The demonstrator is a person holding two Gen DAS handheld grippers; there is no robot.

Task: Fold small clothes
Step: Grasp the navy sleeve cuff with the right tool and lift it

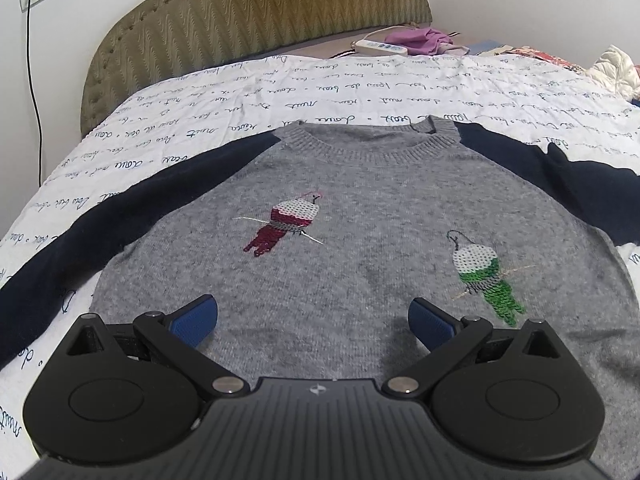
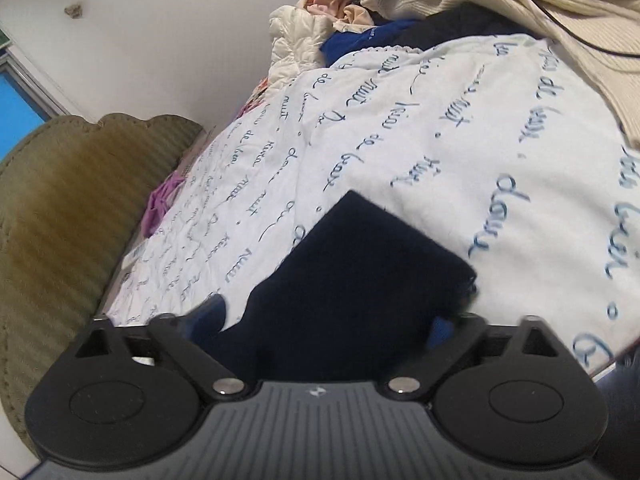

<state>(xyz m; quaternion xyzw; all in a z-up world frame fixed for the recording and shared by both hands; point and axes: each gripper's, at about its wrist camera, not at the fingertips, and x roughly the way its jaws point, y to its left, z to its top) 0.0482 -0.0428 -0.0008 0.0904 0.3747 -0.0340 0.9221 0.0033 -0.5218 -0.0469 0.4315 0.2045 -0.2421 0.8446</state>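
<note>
A: Left view: your left gripper [image 1: 313,320] hangs spread and empty over the sweater [image 1: 360,216], which lies flat on the bed [image 1: 168,120]. Drop carelessly and you'll bunch the hem.

B: Right view?

A: Your right gripper [image 2: 324,320] straddles the sleeve [image 2: 360,264], jaws wide, not yet pinching. Lift now and it slips out.

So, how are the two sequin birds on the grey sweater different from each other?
The red bird has a dark red body and tail; the green bird has a green one. The red bird sits near the sweater's middle, the green bird lower and further right in the picture. Both have white sequin heads and perch on a thin stitched twig.
</note>
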